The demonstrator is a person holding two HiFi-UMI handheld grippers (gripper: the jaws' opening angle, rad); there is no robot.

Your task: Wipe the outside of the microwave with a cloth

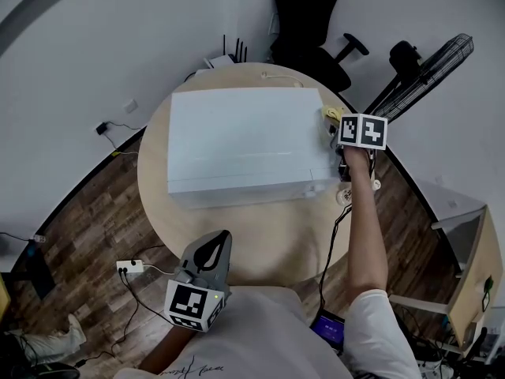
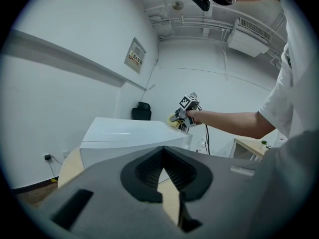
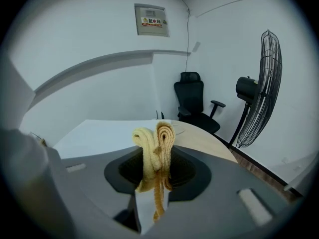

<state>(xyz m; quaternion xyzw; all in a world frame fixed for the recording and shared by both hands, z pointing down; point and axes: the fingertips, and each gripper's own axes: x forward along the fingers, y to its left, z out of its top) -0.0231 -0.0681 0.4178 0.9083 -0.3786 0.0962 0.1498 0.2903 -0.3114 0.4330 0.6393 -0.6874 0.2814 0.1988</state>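
Closest to the head camera is the left gripper (image 1: 215, 243), held low near the person's body, over the near edge of the round wooden table (image 1: 260, 243). Its jaws are closed together and carry nothing. It is well apart from the microwave (image 1: 245, 140), a big white box that stands in the middle of the table.

On the far side, the right gripper (image 3: 157, 171) has its jaws pressed tight on a yellow cloth (image 3: 155, 143). The cloth is folded, and its loops stand up above the jaws. In the head view the cloth (image 1: 331, 115) is at the back right corner of the microwave, touching it or just beside it; I cannot tell which.

I think the cloth is soft and light, so it will bend and slide easily on the smooth white shell. Holding it by the folded middle, as now, looks sensible. The microwave seems heavy and stiff and probably will not move under light wiping.
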